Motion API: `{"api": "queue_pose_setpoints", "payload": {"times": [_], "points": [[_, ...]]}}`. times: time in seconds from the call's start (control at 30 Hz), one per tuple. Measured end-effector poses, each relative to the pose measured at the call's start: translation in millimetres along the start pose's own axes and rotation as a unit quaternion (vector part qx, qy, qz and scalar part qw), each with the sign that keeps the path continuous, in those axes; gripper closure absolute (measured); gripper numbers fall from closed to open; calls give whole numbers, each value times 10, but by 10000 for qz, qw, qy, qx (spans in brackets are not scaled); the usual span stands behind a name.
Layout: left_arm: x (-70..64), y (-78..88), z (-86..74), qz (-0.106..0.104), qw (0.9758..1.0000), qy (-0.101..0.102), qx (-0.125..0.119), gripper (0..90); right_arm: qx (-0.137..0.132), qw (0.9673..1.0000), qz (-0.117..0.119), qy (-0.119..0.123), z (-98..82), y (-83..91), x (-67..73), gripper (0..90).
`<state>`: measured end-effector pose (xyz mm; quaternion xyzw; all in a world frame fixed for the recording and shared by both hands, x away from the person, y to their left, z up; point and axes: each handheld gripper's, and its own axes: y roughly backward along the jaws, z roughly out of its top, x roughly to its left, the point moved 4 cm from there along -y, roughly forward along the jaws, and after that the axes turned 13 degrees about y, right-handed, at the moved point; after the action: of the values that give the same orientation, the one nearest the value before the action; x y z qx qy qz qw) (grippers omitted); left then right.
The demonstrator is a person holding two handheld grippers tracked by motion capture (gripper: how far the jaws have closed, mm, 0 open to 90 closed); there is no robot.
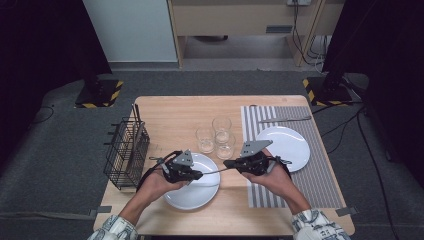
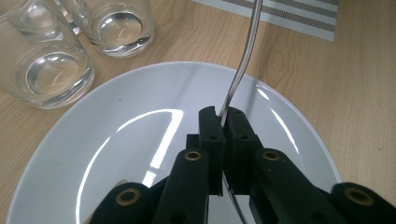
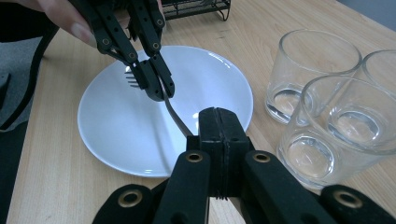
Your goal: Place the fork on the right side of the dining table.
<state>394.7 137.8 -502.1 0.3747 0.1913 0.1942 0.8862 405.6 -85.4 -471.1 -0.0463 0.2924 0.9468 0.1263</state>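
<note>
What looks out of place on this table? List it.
One oddity: the slim silver metal fork hangs in the air above the round white plate, clamped at once by the left tongs near its tines and the right tongs on its handle. Nothing is spilled or broken.

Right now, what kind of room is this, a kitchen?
Probably a test room set up like a dining table: plates, glasses and a striped placemat on a wooden table, but cables cross the carpet.

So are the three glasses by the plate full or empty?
Empty. The glasses are clear to their bases, with no liquid line, in both gripper views; they stand upright beside the plate.
</note>
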Motion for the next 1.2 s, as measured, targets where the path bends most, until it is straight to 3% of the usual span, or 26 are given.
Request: {"api": "queue_pose_setpoints", "payload": {"times": [0.67, 1.03, 1.2], "points": [[6, 23, 18, 12, 9999, -63, 115, 864, -20, 9999, 124, 56, 3, -30, 33, 899], [5, 66, 73, 30, 9996, -190, 211, 864, -83, 9995, 218, 198, 157, -57, 6, 823], [3, 74, 85, 62, 9993, -233, 270, 864, 27, 9992, 293, 274, 170, -111, 25, 775]]}}
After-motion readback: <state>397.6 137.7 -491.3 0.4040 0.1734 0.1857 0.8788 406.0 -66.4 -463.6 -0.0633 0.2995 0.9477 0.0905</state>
